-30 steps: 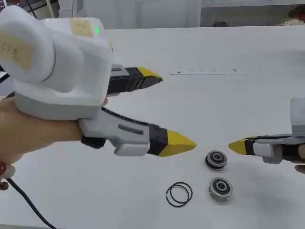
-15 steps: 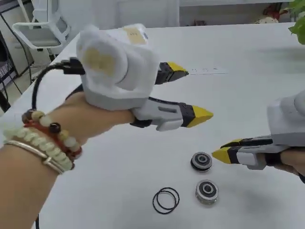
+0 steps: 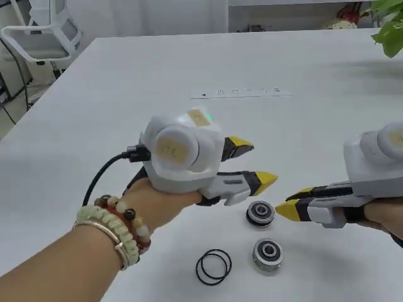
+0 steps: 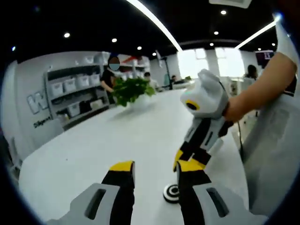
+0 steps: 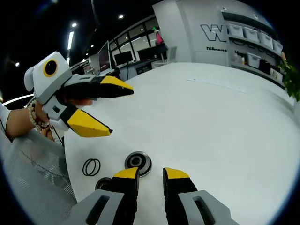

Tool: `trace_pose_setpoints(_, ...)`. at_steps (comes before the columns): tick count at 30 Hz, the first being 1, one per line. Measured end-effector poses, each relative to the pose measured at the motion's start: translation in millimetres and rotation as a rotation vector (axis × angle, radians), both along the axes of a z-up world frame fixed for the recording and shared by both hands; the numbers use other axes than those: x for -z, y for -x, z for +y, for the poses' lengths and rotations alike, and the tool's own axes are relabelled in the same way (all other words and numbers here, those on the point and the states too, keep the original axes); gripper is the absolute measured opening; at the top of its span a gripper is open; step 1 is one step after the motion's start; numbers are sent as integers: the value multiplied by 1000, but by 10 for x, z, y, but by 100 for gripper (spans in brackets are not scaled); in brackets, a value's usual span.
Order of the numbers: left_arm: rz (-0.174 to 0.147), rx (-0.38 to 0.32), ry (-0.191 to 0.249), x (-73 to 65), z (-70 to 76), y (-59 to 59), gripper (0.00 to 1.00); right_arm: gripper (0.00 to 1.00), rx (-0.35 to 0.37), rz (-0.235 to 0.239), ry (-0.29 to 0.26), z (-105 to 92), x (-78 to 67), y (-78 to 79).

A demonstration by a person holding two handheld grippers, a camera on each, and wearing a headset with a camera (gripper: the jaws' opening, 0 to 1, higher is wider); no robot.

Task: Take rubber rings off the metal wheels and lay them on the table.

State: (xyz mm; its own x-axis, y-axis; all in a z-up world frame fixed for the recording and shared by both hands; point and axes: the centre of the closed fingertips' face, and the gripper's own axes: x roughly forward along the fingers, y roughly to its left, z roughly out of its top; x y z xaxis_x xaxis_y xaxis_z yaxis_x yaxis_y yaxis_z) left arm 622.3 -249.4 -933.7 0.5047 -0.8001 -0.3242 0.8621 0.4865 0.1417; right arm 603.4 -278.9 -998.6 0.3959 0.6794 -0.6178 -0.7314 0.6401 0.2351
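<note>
A broad white counter [image 3: 157, 82] ran back toward an office chair [image 3: 47, 34] at the far left and a leafy plant [image 3: 389, 25] at the far right. A thin printed strip [image 3: 239, 93] lay flat on it well behind the work.

Near the front edge two metal wheels lay on their flat faces, close together but apart. They were the farther wheel [image 3: 260, 213] and, closer to the person, the nearer wheel [image 3: 267, 253]. Two black rubber rings [image 3: 213, 267] lay on the counter just left of the nearer wheel, overlapping each other (whether either wheel carried a ring on its rim could not be told).

The left gripper [image 3: 253, 163] was held in a left hand [image 3: 157, 201], with beaded bracelets [image 3: 116, 229] at the wrist and a black cable [image 3: 104, 176] at its back. Its jaws stood wide apart and held nothing, and the lower yellow tip hung above and just left of the farther wheel.

The right gripper [image 3: 289, 204] reached in from the right, its yellow tip just beside the farther wheel; contact could not be told. In the right gripper view its jaws were parted by only a narrow gap with nothing between them. The farther wheel sat just ahead of one jaw, and the nearer wheel was partly hidden behind that jaw.
</note>
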Motion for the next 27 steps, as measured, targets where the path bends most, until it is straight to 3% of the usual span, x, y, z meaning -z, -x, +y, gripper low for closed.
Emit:
trace_pose_setpoints(1,24,-3,-15,96,6,8,34,18,-5,1,4,6,8,8)
trace_pose_setpoints(3,24,7,-58,218,-2,20,33,18,-14,0,11,16,18,22)
trace_pose_setpoints(10,65,32,-97,463,-112,111,26,18,-51,4,30,58,61,81)
trace_pose_setpoints(13,69,32,-116,523,-144,124,23,19,-70,1,53,68,89,106)
trace_pose_setpoints(16,106,35,-103,580,-172,155,24,19,-81,1,59,72,93,117)
trace_pose_setpoints(22,125,24,-130,668,-135,173,20,19,-89,-3,71,70,111,124)
trace_pose_setpoints(24,149,1,-105,660,-124,145,18,18,-92,-2,72,65,119,120)
trace_pose_setpoints(26,166,-6,-120,687,-101,161,18,19,-94,-2,74,66,125,125)
trace_pose_setpoints(27,170,-9,-102,668,-105,151,18,19,-97,-3,75,70,126,130)
